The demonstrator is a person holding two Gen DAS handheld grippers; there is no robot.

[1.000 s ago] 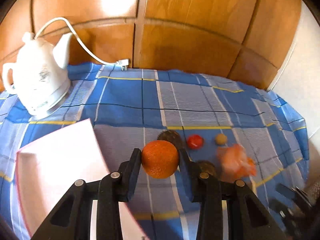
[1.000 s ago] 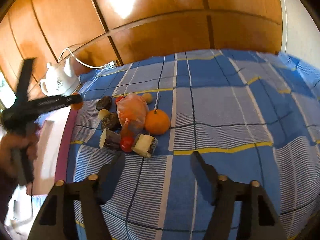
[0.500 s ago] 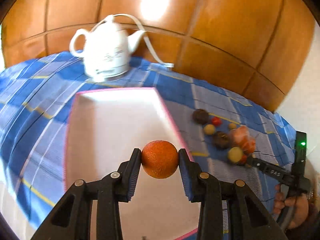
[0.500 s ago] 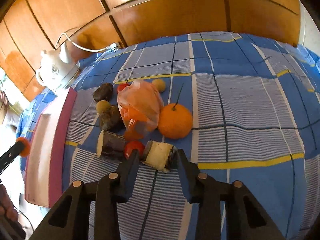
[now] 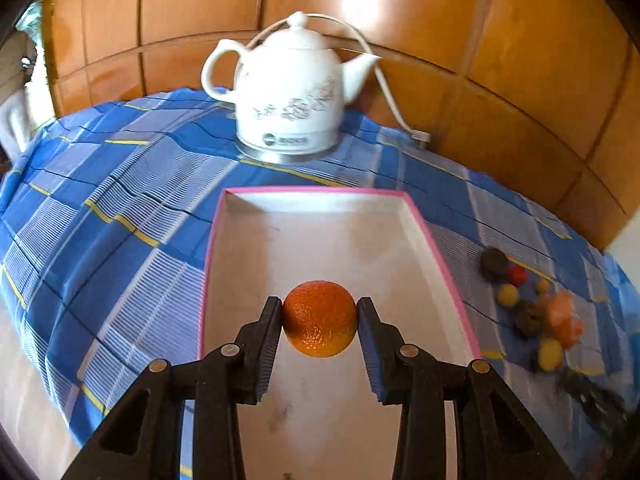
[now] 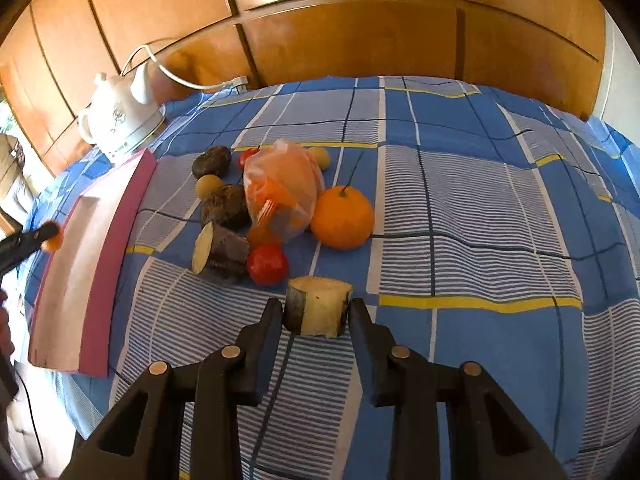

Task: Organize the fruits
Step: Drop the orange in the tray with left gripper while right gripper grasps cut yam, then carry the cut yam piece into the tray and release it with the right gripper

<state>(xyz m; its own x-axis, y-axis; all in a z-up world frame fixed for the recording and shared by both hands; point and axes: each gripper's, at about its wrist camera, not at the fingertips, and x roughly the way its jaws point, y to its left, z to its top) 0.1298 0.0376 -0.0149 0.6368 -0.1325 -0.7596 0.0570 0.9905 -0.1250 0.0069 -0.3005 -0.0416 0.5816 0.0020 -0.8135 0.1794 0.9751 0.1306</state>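
Left wrist view, lower centre: the left gripper (image 5: 320,320) is clenched on a small orange fruit (image 5: 320,318), one pad against each side, and holds it above the pale floor of a pink-edged tray (image 5: 440,256). The tray runs from the bottom edge to mid-frame on a blue checked cloth (image 5: 120,216). Beyond its far rim, upper centre, a white kettle (image 5: 290,92) stands on a metal base with its cord trailing right along a wooden panel wall (image 5: 500,60). At right of the frame the remaining produce lies in a blurred cluster on the cloth, well apart from the tray.

Right wrist view, lower centre: the right gripper (image 6: 316,316) has just been closing, and its pads now touch both sides of a cut root piece (image 6: 318,310) with dark skin and a pale cut face; whether the piece rests on the cloth cannot be told. Just beyond it lie a red tomato (image 6: 267,264) and a second cut root piece (image 6: 220,256). Farther back, at centre, are a large orange with a stem (image 6: 342,216), a clear bag of orange pieces (image 6: 280,188), two dark round roots (image 6: 226,206) (image 6: 211,161), and two small yellowish fruits (image 6: 209,185) (image 6: 319,157). At left the tray appears edge-on, with the left gripper and its fruit at the left margin and the kettle at upper left.
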